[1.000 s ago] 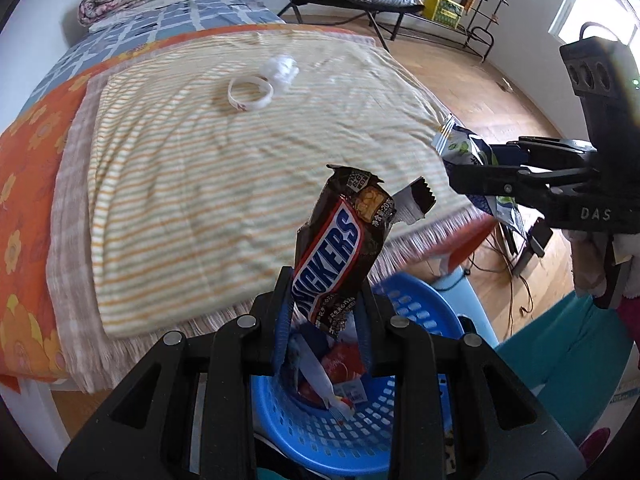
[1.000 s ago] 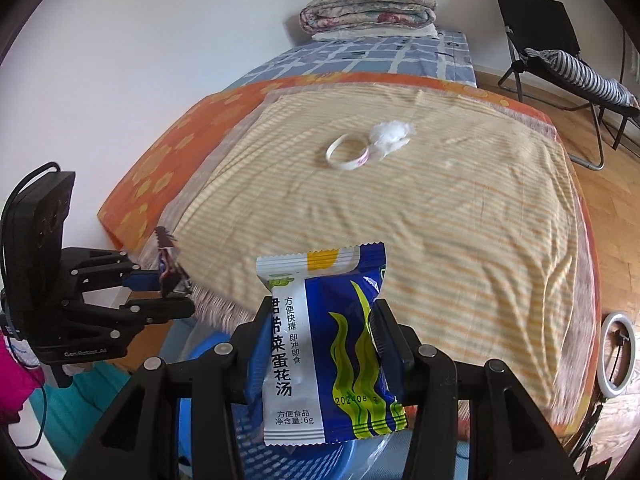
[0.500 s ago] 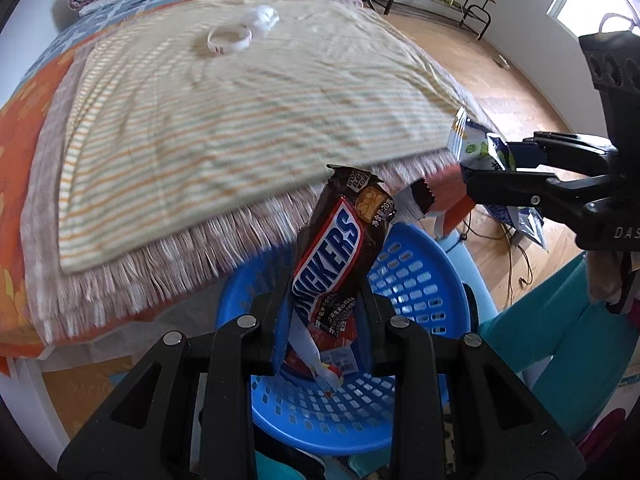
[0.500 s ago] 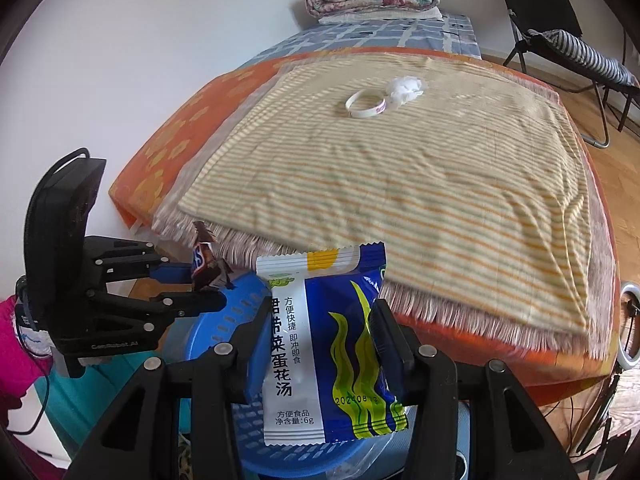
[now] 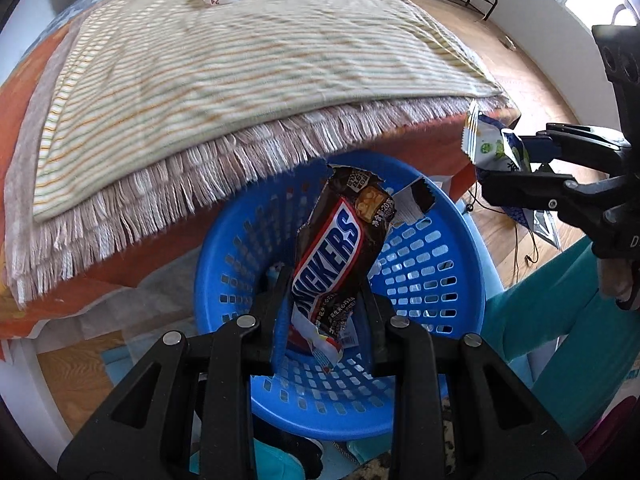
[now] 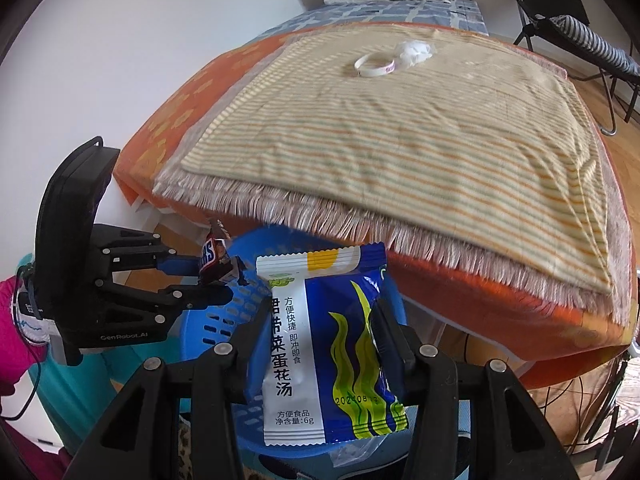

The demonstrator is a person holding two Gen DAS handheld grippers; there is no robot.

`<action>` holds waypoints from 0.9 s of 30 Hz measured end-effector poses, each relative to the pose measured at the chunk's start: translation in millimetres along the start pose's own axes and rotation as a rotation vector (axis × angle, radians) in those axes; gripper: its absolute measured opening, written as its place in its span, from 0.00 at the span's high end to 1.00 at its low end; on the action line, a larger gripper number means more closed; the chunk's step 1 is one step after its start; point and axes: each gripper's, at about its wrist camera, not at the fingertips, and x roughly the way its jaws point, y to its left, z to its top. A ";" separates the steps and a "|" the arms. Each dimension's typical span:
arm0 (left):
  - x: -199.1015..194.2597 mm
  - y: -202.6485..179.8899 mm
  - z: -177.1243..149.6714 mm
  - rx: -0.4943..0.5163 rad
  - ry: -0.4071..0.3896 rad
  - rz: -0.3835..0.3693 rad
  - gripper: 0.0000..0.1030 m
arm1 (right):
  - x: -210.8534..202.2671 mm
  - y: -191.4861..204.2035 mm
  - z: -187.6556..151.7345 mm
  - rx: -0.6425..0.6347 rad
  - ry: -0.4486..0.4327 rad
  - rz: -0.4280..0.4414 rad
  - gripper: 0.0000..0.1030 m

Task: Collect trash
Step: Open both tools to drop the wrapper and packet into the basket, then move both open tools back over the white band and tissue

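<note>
My left gripper (image 5: pixel 324 300) is shut on a brown Snickers wrapper (image 5: pixel 340 248) and holds it over the blue perforated basket (image 5: pixel 424 264). It also shows in the right wrist view (image 6: pixel 236 268) with the wrapper (image 6: pixel 212 256). My right gripper (image 6: pixel 320 320) is shut on a blue and white soup packet (image 6: pixel 320 344) just above the basket's rim (image 6: pixel 208 328). It shows in the left wrist view (image 5: pixel 480 160) to the right of the basket, with the packet (image 5: pixel 488 148). Some wrappers lie in the basket bottom.
The bed with a striped fringed blanket (image 5: pixel 240 64) overhangs the basket's far side. A white wristband (image 6: pixel 374 65) and a crumpled white tissue (image 6: pixel 416 51) lie far back on the blanket. A folding chair (image 6: pixel 560 20) stands at the right. Cables lie on the wooden floor.
Both grippers have moved back from over the bed and down toward the blue basket. Both still hold their wrappers.
</note>
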 end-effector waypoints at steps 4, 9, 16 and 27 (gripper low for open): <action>2.8 -1.2 -1.7 0.007 0.006 0.001 0.73 | 4.2 2.9 -4.5 -0.015 0.013 -0.007 0.51; 6.1 -2.2 -2.2 0.014 0.014 0.006 0.73 | 7.4 4.0 -7.3 -0.021 0.026 -0.014 0.50; 12.0 -4.1 -4.5 0.021 0.027 0.003 0.63 | 11.8 5.4 -9.8 -0.027 0.041 -0.018 0.49; 14.6 -1.9 -4.7 0.007 0.035 0.012 0.44 | 11.6 5.3 -9.5 -0.024 0.037 -0.032 0.32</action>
